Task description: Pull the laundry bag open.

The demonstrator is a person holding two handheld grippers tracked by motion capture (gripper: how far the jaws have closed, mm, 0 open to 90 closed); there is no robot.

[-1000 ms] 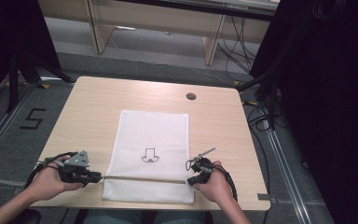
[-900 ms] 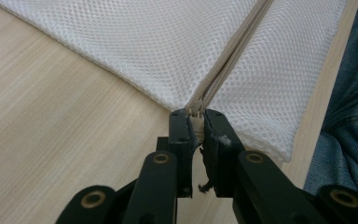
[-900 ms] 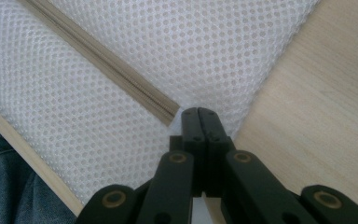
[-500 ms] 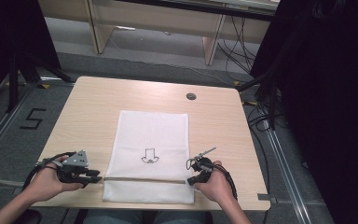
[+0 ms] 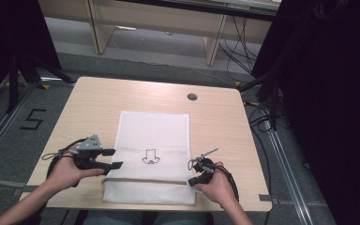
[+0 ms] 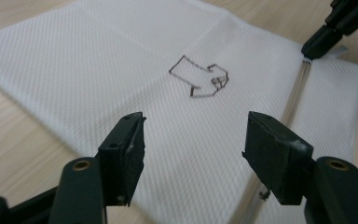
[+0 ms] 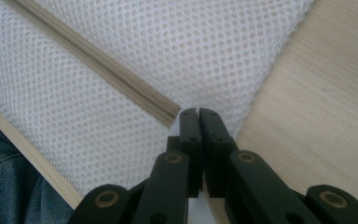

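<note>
The right gripper (image 7: 198,114) is pinched shut on the end of the zipper (image 7: 98,70) of the white mesh bag (image 5: 152,136), low in the high view. The left gripper (image 6: 193,140) hangs open over the bag — bring it down onto the cloth beside the zipper and hold firm, so the bag stays flat.

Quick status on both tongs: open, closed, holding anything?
Left tongs: open, holding nothing, over the mesh bag.
Right tongs: closed at the zipper end.

White mesh bag (image 5: 152,140), beige zipper (image 5: 145,181), black arrow (image 5: 150,157).

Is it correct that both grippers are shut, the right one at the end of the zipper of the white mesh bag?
Not quite: the left gripper is open, jaws wide apart above the white mesh bag, as the left gripper view shows. The right gripper is indeed shut at the zipper end.
</note>
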